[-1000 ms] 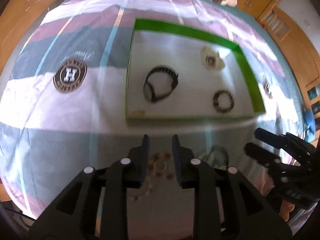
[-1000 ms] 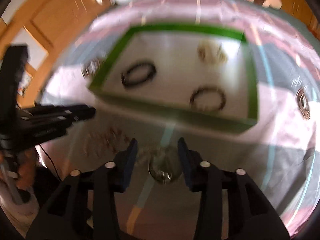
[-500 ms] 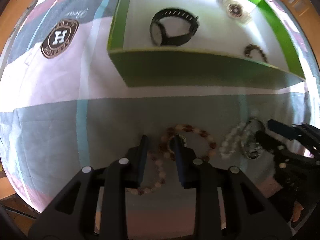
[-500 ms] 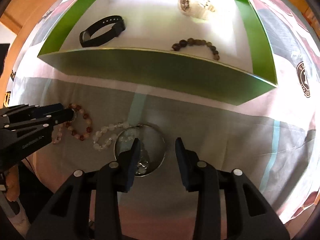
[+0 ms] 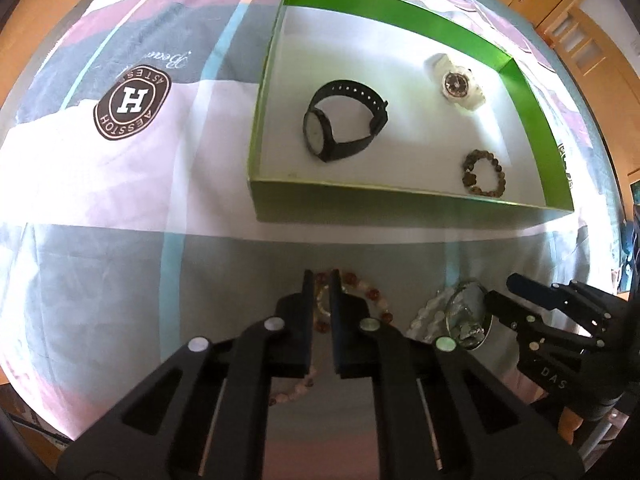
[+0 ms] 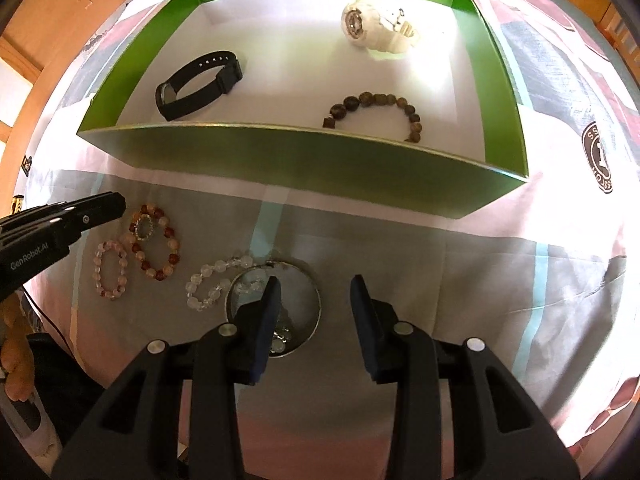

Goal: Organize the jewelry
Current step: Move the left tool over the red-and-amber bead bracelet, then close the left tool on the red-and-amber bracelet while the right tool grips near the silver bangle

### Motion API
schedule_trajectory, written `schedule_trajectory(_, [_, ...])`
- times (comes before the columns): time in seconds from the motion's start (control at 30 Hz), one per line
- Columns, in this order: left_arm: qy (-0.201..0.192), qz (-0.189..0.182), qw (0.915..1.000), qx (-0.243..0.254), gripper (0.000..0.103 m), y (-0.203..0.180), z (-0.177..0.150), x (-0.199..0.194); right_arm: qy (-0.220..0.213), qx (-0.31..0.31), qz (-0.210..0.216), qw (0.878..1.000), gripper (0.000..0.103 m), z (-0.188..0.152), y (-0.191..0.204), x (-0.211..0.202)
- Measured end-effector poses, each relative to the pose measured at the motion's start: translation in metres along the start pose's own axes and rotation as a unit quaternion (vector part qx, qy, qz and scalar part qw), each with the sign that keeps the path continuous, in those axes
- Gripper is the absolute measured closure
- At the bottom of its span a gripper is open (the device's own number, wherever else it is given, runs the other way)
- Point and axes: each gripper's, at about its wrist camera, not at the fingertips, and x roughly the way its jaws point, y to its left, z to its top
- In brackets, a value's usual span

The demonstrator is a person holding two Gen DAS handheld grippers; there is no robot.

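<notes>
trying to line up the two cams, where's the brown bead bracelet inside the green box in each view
Left wrist view: the brown bead bracelet lies at the right of the picture, in the box's near right corner.
Right wrist view: the bracelet is right of centre in the upper half, its lower part hidden by the box's near wall.
Shared landmark: the white watch, farther back in the green box.

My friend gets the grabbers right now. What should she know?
Left gripper: nearly shut around the red bead bracelet on the bed; grip unclear.
Right gripper: open, empty, over the metal bangle.
Done: black watch, white watch and brown bead bracelet lie in the green box.
Left: red, pink and clear bead bracelets, small ring, bangle.
</notes>
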Motion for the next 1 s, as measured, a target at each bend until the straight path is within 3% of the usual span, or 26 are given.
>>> schedule_trajectory(0.33, [0.030, -0.007, 0.9991, 0.029, 0.095, -0.010, -0.010, 0.013, 0.003, 0.000, 0.000, 1.000, 0.066, 0.006, 0.004, 0.002])
schedule_trajectory(0.53, [0.051, 0.001, 0.9979, 0.039, 0.090, -0.024, -0.011, 0.034, 0.002, 0.005, -0.002, 1.000, 0.065, 0.010, 0.000, 0.003])
schedule_trajectory(0.6, [0.050, 0.002, 0.9977, 0.045, 0.083, -0.027, -0.011, 0.035, 0.001, 0.006, -0.002, 1.000, 0.065, 0.010, -0.001, 0.003])
schedule_trajectory(0.73, [0.047, 0.002, 0.9979, 0.044, 0.088, -0.028, -0.010, 0.034, -0.004, 0.009, -0.007, 1.000, 0.065, 0.011, -0.004, 0.000])
schedule_trajectory(0.8, [0.048, -0.006, 0.9981, 0.038, 0.097, -0.026, -0.009, 0.034, -0.002, 0.017, 0.009, 1.000, 0.065, 0.010, -0.009, -0.003])
schedule_trajectory(0.9, [0.049, -0.010, 0.9981, 0.036, 0.098, -0.021, -0.009, 0.031, 0.018, 0.019, 0.077, 0.997, 0.065, 0.008, -0.008, -0.005])
schedule_trajectory(1.0, [0.051, -0.008, 0.9980, 0.037, 0.098, -0.022, -0.011, 0.032, 0.024, -0.011, 0.071, 0.997, 0.065, 0.005, 0.004, -0.003])
